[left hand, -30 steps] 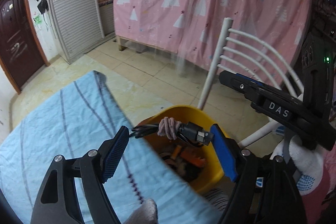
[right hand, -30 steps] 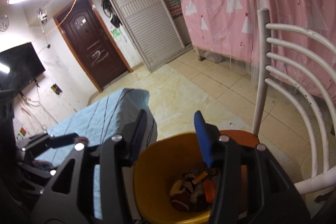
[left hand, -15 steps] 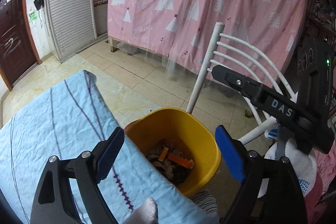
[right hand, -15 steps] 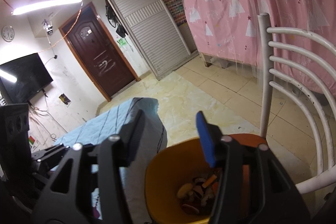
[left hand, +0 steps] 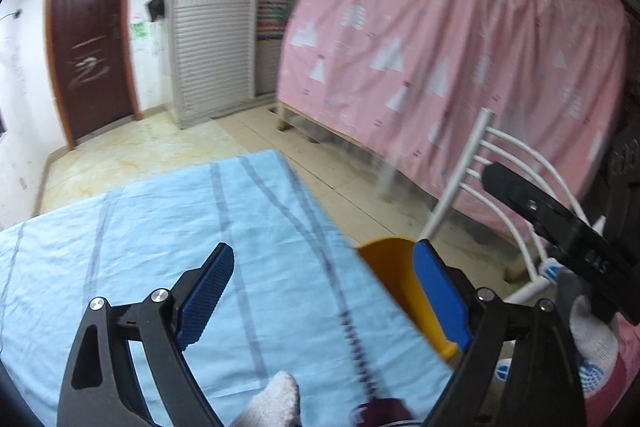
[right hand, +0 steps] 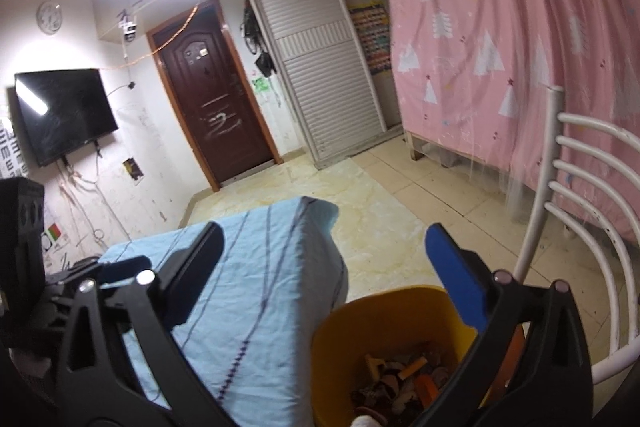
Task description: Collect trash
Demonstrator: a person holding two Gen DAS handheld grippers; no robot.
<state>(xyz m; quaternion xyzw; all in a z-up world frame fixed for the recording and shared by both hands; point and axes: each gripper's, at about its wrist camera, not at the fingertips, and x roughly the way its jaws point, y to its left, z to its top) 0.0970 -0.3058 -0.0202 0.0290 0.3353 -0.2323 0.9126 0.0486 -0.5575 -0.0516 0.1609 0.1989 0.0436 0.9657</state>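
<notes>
Cable gone; bin [right hand: 384, 331] beside chair [right hand: 560, 187].

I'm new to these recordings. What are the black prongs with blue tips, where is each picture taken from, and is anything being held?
No robot here: a person carries a two-finger gripper in each hand, with a camera on each looking along its fingers. One picture looks past the left gripper over a blue cloth; the other looks past the right gripper into a yellow bin of scraps beside a white chair. Both grippers' jaws have just been opening, and neither holds anything.
</notes>
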